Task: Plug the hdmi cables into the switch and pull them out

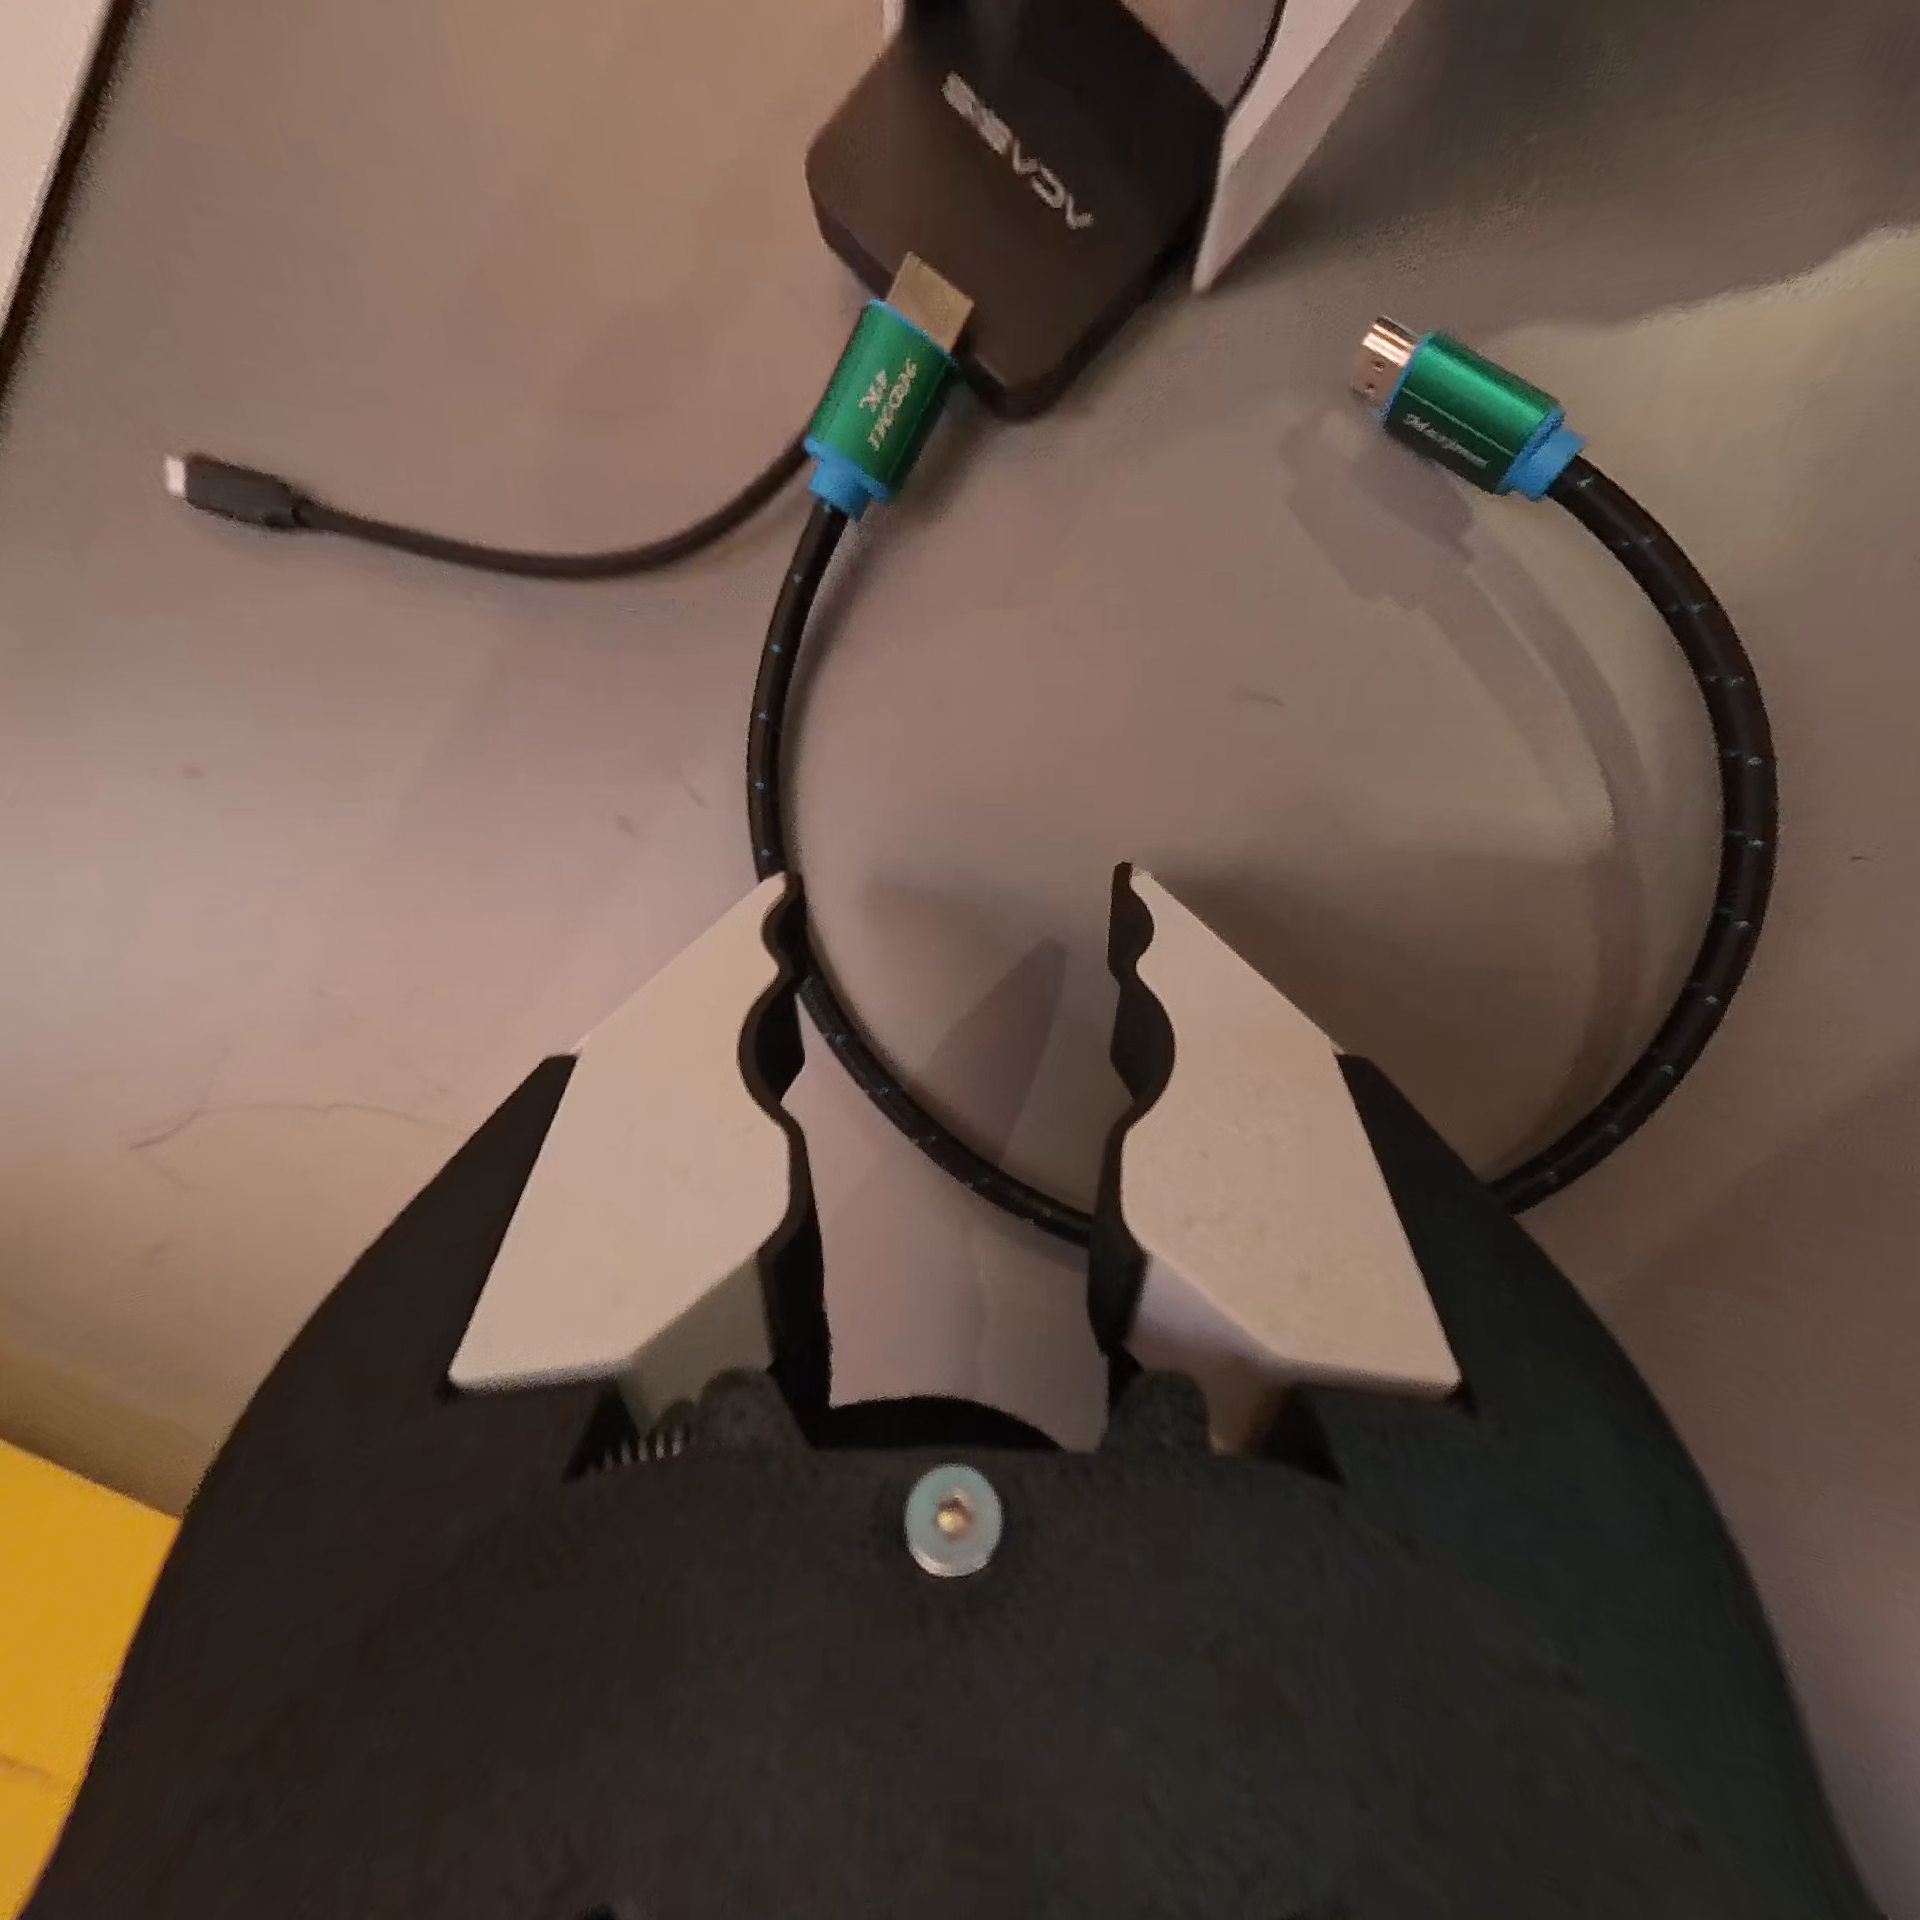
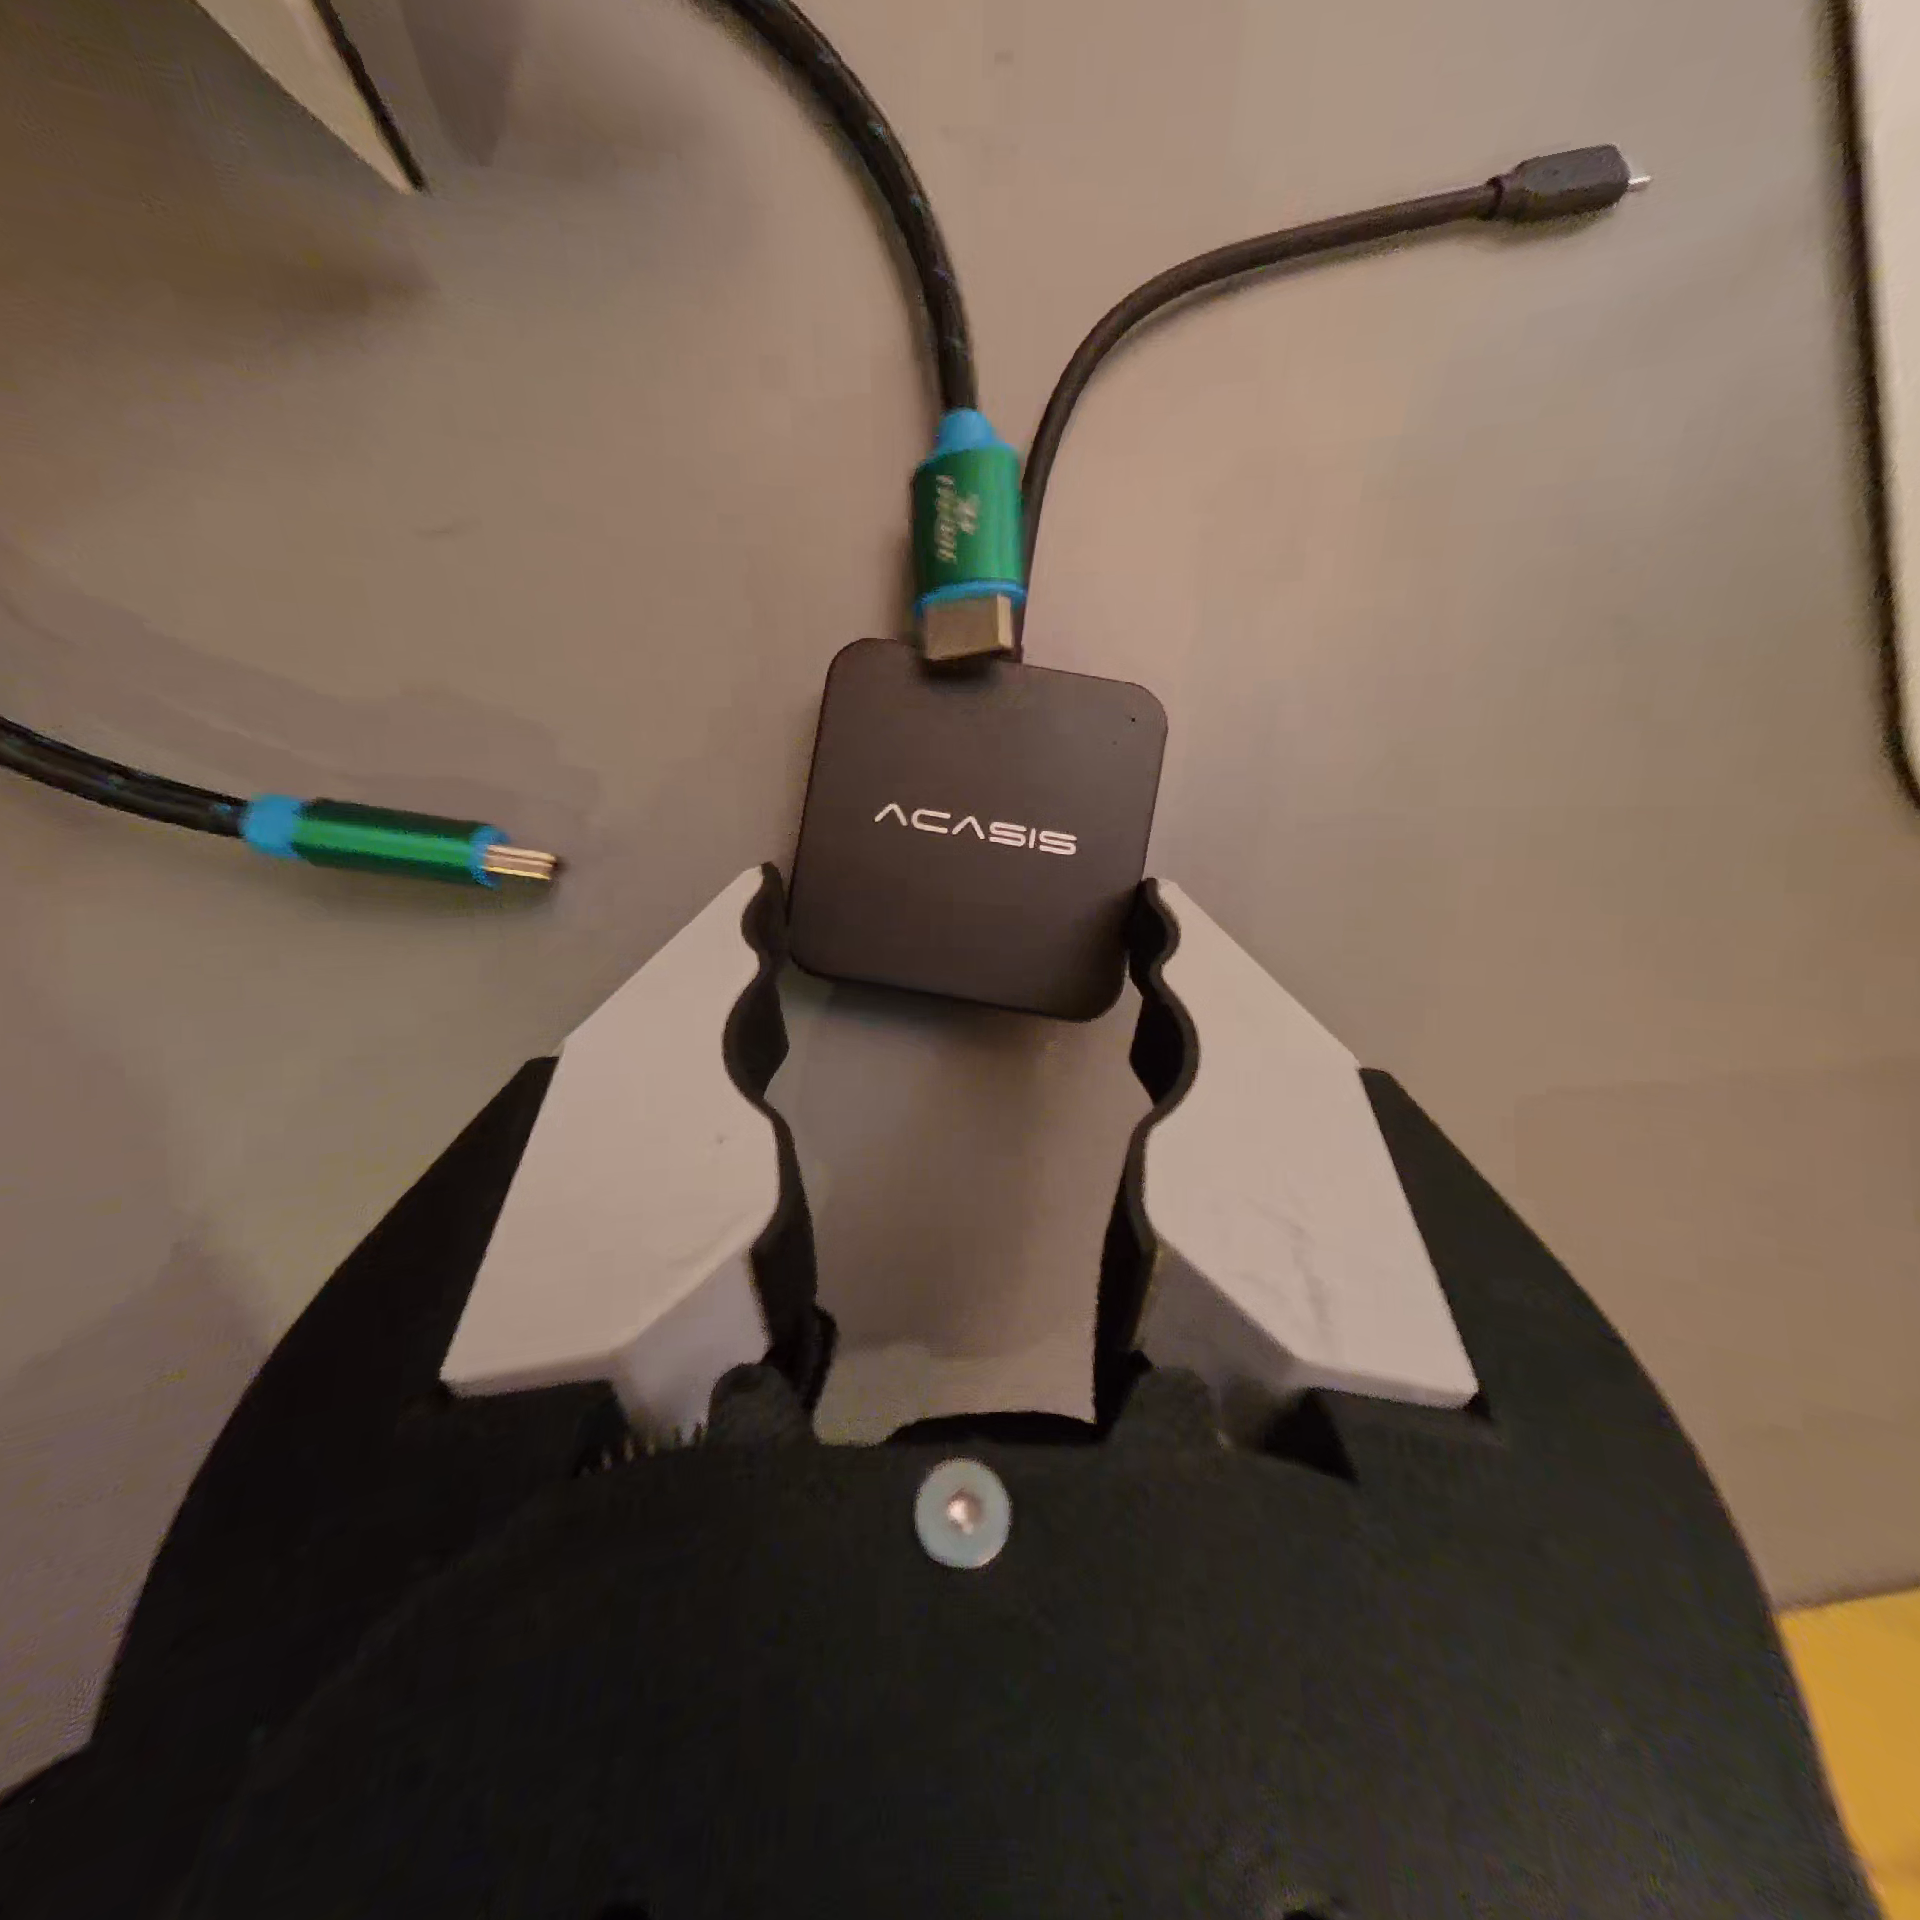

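- Left wrist view: left gripper (image 1: 951, 883) hovers above the table (image 1: 416, 727), fingers apart, nothing between them but a stretch of the cable (image 1: 1756, 790) loop lying below.
- Near plug (image 1: 888, 410) lies with its metal tip over the switch (image 1: 1013, 208) edge, seemingly not seated; hard to tell whether it has entered a port at all.
- Free plug (image 1: 1470, 421) rests on the table right of the switch, well apart from it, tip pointing up-left.
- Thin black lead (image 1: 499, 545) trails left from the switch, out of the way.
- Right wrist view: right gripper (image 2: 961, 888) clamped on the switch (image 2: 982, 831), one finger at each side of its near half.
- Near plug (image 2: 964, 556) sits at the far edge, slightly skewed; free plug (image 2: 400, 844) lies left, apart.
- Best done likely so: keep the switch pinned flat, grip the green shell rather than the cable, square the tip to the port, push straight in.
- Risk: angled push may twist the switch in the grip.
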{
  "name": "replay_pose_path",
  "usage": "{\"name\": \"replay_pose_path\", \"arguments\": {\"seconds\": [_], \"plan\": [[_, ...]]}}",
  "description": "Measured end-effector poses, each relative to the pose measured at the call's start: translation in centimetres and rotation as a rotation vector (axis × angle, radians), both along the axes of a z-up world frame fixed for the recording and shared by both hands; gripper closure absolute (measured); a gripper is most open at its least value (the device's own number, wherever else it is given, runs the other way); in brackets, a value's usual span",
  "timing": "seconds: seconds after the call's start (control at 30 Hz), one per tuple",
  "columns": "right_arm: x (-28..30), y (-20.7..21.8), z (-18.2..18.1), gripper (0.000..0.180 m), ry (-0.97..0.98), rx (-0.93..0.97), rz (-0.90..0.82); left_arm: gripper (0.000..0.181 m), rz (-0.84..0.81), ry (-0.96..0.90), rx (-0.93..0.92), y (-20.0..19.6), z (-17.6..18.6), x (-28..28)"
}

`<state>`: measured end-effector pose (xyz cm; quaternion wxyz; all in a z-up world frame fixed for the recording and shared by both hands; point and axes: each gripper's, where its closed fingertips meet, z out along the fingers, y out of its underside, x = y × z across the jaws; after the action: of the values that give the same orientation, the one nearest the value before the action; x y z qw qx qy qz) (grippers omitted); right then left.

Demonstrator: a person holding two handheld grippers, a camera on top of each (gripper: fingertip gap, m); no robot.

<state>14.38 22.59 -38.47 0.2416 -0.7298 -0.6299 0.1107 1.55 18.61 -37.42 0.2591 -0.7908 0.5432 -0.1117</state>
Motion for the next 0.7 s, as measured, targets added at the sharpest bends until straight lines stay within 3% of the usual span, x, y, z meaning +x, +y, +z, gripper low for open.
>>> {"name": "replay_pose_path", "arguments": {"seconds": [0.2,0.4,0.47,0.5,0.53,0.6,0.7], "plan": [[1.7,3.1,1.8,0.115,-0.028,0.135,-0.001,0.124,0.037,-0.011,0.016,0.7,0.4,-0.3],[0.6,2.9,5.3,0.115,0.153,0.164,-0.013,0.125,0.126,-0.160,0.002,2.3,2.7,0.9],[0.3,2.2,6.0,0.116,0.185,0.153,0.010,0.125,0.132,-0.116,0.101,3.5,3.5,0.9],[0.3,2.0,6.4,0.120,0.197,0.169,0.028,0.124,0.110,-0.071,0.154,3.8,3.7,1.1],[0.2,1.6,7.1,0.180,0.223,0.180,0.056,0.124,0.081,-0.049,0.188,4.0,4.0,1.6],[-0.2,0.2,8.1,0.180,0.282,0.111,0.101,0.124,0.014,-0.073,0.200,3.7,4.4,3.8],[1.5,0.4,5.9,0.179,0.109,0.116,0.099,0.119,-0.075,-0.046,0.159,3.5,3.5,6.4]]}}
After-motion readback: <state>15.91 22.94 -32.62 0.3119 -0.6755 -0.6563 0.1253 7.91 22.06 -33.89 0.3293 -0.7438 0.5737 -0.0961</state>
